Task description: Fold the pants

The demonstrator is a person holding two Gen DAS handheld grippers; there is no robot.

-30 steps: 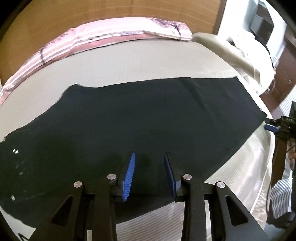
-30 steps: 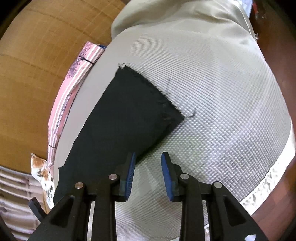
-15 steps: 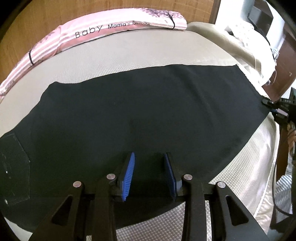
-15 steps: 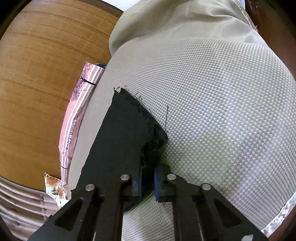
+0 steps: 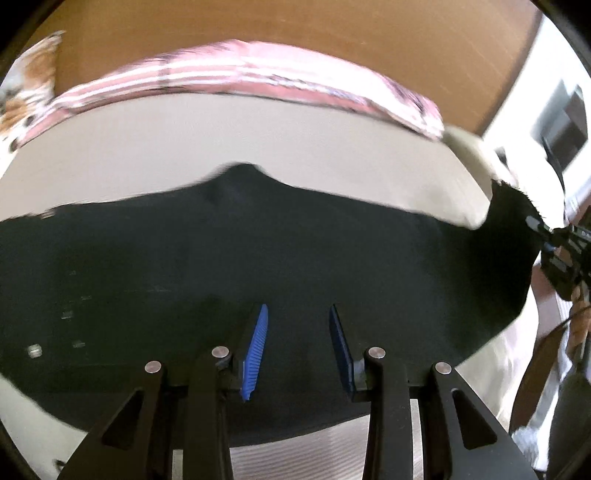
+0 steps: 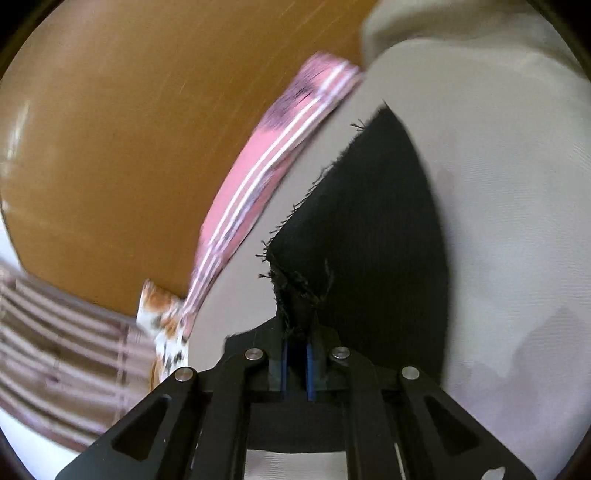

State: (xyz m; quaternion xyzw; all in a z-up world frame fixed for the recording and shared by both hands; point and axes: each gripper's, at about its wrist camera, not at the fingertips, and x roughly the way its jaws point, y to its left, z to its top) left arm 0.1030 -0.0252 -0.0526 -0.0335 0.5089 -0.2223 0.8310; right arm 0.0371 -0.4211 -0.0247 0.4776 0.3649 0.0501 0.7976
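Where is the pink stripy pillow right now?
The pink striped pillow lies along the far edge of the bed, against the wooden headboard, beyond the black pants.

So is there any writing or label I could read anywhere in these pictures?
None can be read.
Pink striped pillow: dark marks along it, too blurred to make out.
Black pants: no print or label in view.
Patterned cloth: only orange and dark blotches, no letters.

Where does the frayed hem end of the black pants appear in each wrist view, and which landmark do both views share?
Left wrist: frayed hem at far right, lifted off the bed, held by the right gripper.
Right wrist: frayed hem centre, just above the shut fingers.
Shared landmark: pink striped pillow against the headboard.
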